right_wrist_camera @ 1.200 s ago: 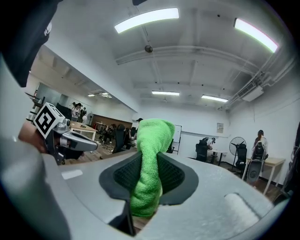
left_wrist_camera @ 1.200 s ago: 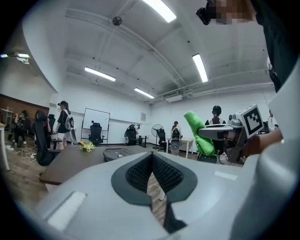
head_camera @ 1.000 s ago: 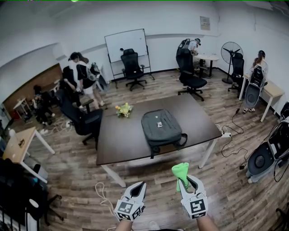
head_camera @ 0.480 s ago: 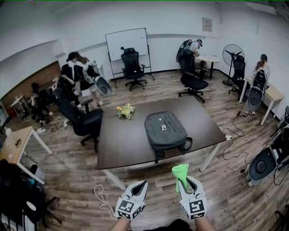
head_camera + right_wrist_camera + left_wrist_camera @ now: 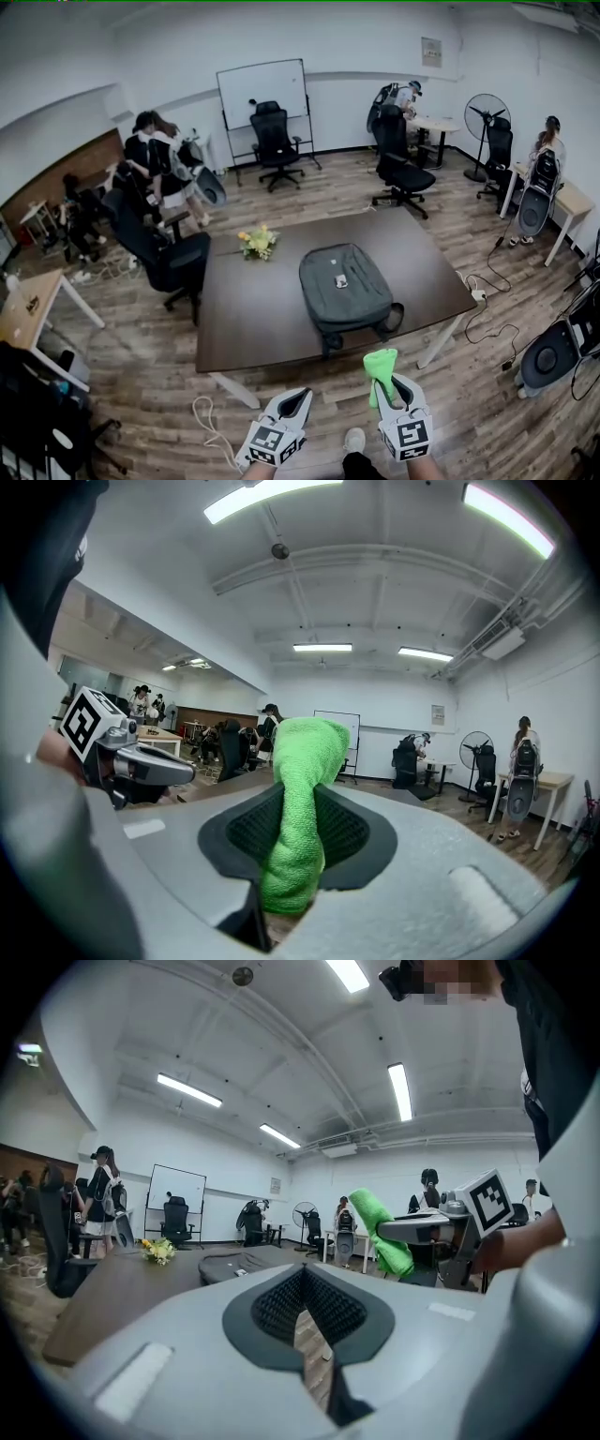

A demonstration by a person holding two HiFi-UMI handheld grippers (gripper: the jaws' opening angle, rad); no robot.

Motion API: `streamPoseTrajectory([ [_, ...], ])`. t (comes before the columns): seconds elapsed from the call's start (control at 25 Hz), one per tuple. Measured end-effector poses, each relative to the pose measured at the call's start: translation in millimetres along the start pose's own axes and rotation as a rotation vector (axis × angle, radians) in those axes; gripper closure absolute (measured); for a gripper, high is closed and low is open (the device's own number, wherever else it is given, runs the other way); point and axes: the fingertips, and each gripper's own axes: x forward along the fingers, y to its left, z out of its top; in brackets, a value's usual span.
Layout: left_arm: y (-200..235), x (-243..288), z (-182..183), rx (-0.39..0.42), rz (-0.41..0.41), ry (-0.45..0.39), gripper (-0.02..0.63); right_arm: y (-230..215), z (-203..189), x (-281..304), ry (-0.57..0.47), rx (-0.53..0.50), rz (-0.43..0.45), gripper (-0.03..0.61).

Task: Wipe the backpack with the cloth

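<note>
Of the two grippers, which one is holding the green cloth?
The right gripper: its jaws are shut on the green cloth, which sticks up from them. The left gripper has its jaws together with nothing between them.

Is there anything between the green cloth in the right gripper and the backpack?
Nothing visible. The right gripper holds the cloth short of the table; only open floor lies between it and the backpack.

Bright ceiling strip lights (image 5: 400, 1091) give even, soft-shadowed light; fisheye edges bend and darken.
</note>
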Motion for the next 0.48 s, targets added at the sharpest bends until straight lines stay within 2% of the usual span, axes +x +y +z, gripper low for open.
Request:
streamPoseTrajectory([
  [0.48,57.2,93.9,28.5,0.016,0.040,0.009,0.594,-79.6,11.2,100.7,-0.021,0.045,0.015,0.480],
])
